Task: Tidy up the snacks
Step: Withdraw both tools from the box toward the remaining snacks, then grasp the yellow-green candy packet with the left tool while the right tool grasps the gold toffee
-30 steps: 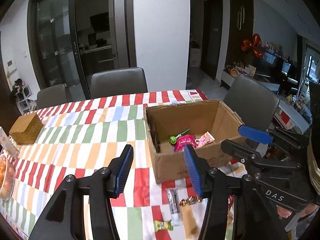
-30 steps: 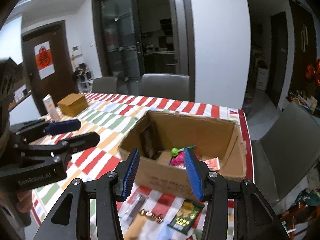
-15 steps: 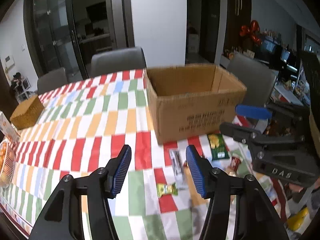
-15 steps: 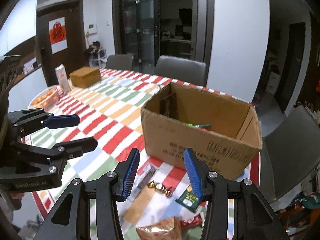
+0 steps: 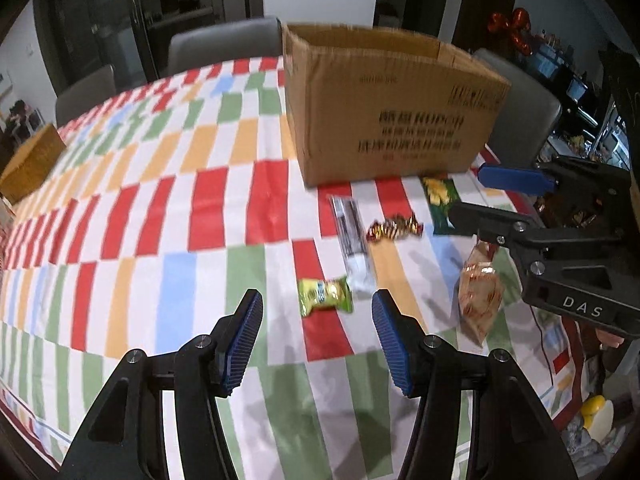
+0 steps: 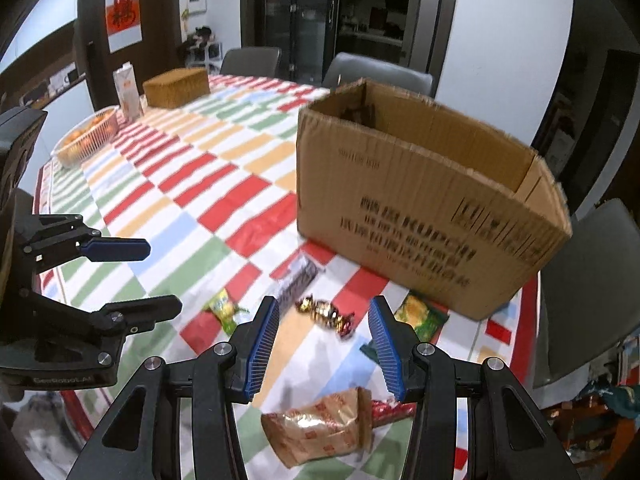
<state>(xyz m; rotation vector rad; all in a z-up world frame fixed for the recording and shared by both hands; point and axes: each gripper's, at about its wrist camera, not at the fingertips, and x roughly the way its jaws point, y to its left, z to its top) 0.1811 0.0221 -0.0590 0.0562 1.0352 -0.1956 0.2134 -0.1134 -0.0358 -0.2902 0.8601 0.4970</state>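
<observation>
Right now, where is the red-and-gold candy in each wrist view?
Left wrist: red-and-gold candy lies right of centre, just right of the silver bar.
Right wrist: candy sits low centre, between the open right tool's fingers.
Shared landmark: the cardboard box behind it.

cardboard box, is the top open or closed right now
Open. The cardboard box has no flaps over its top, and the right wrist view looks past the rim at its inner walls. Its contents cannot be told.
</observation>
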